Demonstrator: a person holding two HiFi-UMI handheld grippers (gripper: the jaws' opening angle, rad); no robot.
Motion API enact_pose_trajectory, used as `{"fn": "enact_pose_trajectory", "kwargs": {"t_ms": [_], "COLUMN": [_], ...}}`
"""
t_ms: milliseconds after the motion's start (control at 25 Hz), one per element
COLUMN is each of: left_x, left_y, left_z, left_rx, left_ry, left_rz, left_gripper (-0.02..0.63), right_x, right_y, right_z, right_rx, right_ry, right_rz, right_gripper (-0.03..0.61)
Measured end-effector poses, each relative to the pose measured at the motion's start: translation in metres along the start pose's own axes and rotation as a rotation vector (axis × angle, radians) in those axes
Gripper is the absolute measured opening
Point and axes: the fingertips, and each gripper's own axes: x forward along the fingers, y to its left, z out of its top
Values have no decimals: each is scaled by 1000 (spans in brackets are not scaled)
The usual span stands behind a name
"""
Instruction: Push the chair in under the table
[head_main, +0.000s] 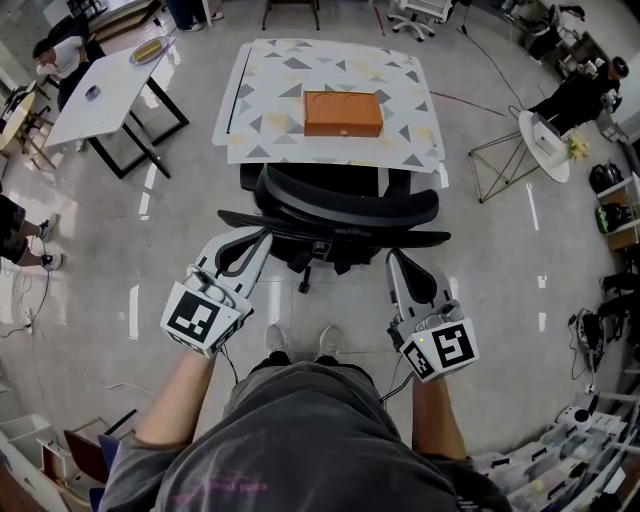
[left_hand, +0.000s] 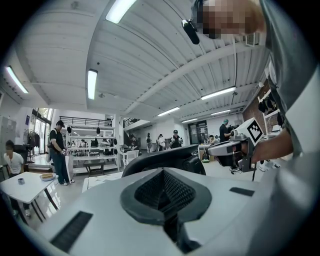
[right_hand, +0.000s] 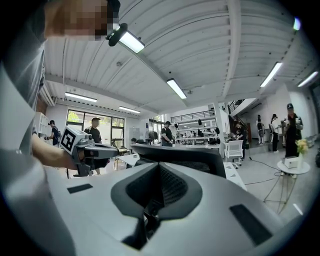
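Note:
A black office chair (head_main: 340, 205) stands half under a table (head_main: 260, 100) that has a triangle-patterned top and bears an orange box (head_main: 343, 113). My left gripper (head_main: 262, 235) is shut, its tips at the left end of the backrest, which fills the space ahead of it in the left gripper view (left_hand: 165, 157). My right gripper (head_main: 395, 258) has its jaws together, tips at the right end of the backrest (right_hand: 185, 155). Nothing shows between either pair of jaws. Whether the tips touch the backrest I cannot tell. Each gripper view shows the other gripper off to the side.
A white table (head_main: 100, 95) with a seated person stands at the back left. A small round table (head_main: 545, 145) and a wire stand (head_main: 505, 160) sit to the right. My shoes (head_main: 300, 340) are right behind the chair. Clutter lines the right and lower-left edges.

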Motion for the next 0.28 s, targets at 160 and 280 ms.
{"fn": "enact_pose_trajectory", "kwargs": {"t_ms": [160,280], "left_x": [3,5], "left_y": [2,2], "left_z": [-1,-1], "left_rx": [1,3], "left_ry": [7,-1], "left_rz": [1,0], "left_gripper": [0,0], "right_x": [2,2], "right_y": [-3,-6], "right_z": [-1,-1], "right_rx": [0,-2], "right_ry": [1,1], "right_rz": [1,2], "right_gripper": [5,5]}}
